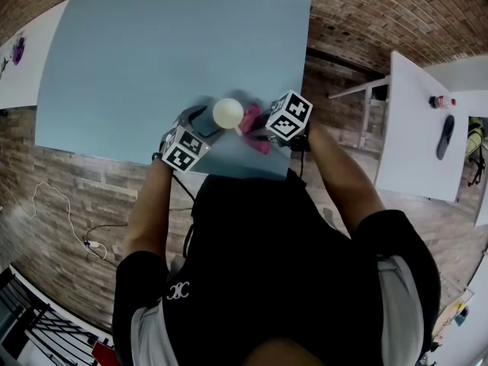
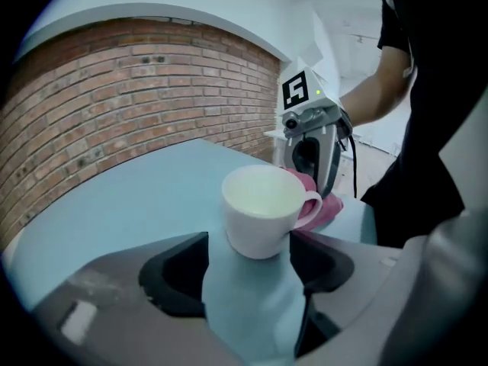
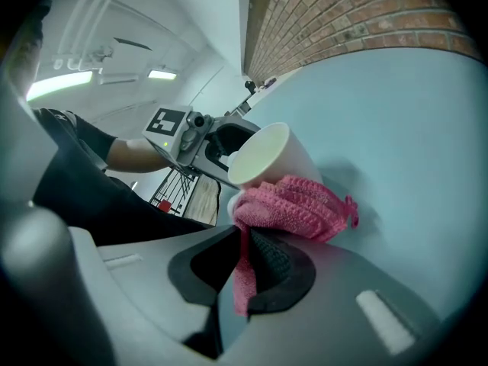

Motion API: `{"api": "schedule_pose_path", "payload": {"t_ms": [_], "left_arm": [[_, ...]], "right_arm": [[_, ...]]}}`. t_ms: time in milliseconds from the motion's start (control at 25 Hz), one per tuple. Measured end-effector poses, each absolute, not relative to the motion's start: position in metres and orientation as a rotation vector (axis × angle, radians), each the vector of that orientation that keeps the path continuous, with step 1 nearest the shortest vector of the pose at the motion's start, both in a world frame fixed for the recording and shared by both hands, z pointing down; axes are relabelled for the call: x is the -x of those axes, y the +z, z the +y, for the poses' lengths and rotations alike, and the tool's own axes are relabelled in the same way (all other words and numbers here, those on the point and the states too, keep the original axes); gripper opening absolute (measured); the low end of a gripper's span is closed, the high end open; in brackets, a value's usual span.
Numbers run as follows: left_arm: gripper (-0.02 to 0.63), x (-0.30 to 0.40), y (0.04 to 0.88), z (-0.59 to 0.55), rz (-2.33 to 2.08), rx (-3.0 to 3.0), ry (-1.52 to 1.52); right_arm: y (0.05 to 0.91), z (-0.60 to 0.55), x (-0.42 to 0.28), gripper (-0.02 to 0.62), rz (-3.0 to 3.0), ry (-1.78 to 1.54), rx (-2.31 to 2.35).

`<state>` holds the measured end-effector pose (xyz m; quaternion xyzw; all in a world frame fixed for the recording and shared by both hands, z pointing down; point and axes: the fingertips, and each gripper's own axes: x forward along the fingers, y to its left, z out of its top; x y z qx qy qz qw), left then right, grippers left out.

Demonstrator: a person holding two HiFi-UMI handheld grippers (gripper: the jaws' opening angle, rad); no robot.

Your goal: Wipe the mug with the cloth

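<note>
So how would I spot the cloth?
Find the pale blue table, then the white mug near its front edge. The cloth is bunched beside the mug, pinched in the jaws of the right gripper; it is the only pink thing.

Black short-sleeved shirt [image 1: 252,273].

Mug [image 2: 263,208]: plain off-white. Cloth [image 3: 293,204]: pink, ribbed knit texture. Surface [image 1: 175,52]: flat pale blue. Floor [image 1: 76,181]: red-brown brick pattern, paler joints. Left claw [image 2: 248,273] and right claw [image 3: 242,273]: grey bodies, black pads. Cubes [image 1: 290,115] on them: black-and-white square markers. Person's top [image 1: 267,265]: black. Side tables [image 1: 412,128]: white.
</note>
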<state>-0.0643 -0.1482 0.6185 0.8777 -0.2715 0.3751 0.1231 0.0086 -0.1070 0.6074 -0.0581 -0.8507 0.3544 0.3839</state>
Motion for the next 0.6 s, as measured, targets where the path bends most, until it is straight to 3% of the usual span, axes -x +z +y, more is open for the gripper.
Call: {"api": "schedule_pose_path", "payload": {"t_ms": [240, 320, 440, 600], "left_arm": [[0.462, 0.046, 0.618, -0.151, -0.508, -2.65, 1.205], [0.457, 0.039, 0.616, -0.152, -0.437, -2.703, 1.232], [0.394, 0.032, 0.616, -0.151, -0.347, -2.734, 1.254], [0.389, 0.029, 0.616, -0.151, -0.333, -2.725, 1.24]], "right_arm": [[0.607, -0.106, -0.01, 0.038, -2.145, 0.896, 0.143], [0.608, -0.105, -0.01, 0.038, -2.137, 0.897, 0.141], [0.609, -0.106, -0.011, 0.038, -2.127, 0.895, 0.138], [0.609, -0.107, -0.014, 0.038, -2.119, 0.894, 0.131]]}}
